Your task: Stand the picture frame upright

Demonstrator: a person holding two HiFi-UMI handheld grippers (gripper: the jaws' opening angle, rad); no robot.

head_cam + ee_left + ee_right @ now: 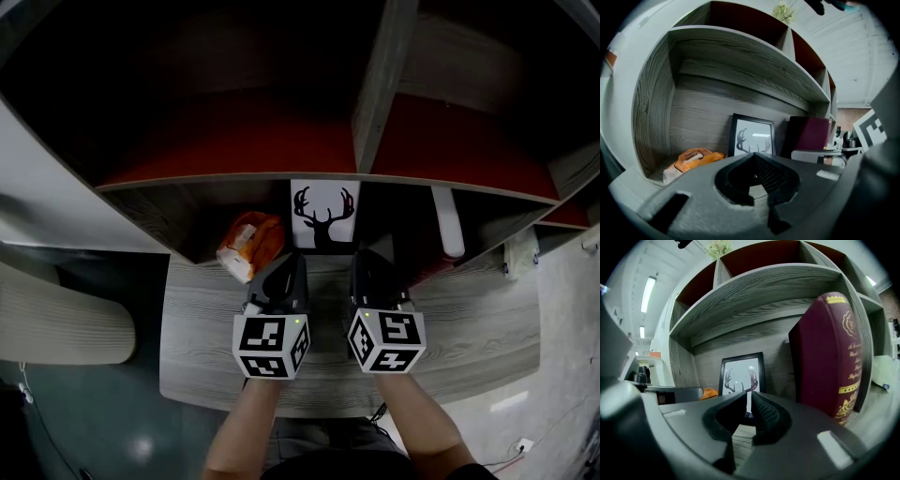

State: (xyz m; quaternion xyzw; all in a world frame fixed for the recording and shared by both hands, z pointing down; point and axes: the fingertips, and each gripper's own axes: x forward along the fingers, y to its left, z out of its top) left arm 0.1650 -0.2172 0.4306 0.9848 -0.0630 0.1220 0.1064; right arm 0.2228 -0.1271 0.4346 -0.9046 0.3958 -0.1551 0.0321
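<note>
Both grippers sit just in front of the picture frame (324, 214), over the grey wood-grain worktop (469, 319). The left hand-held gripper (753, 164) has its jaws together, with nothing between them. The right hand-held gripper (746, 401) shows a thin gap between its jaws, which are also empty. The frame stands upright against the back panel of the shelf (234, 183). It has a thin black border around a white sheet with a dark antlered deer head. Left of it lies an orange bag (251, 244). Right of it stands a maroon book (829, 357) whose gold lettering is too blurred to read
</note>
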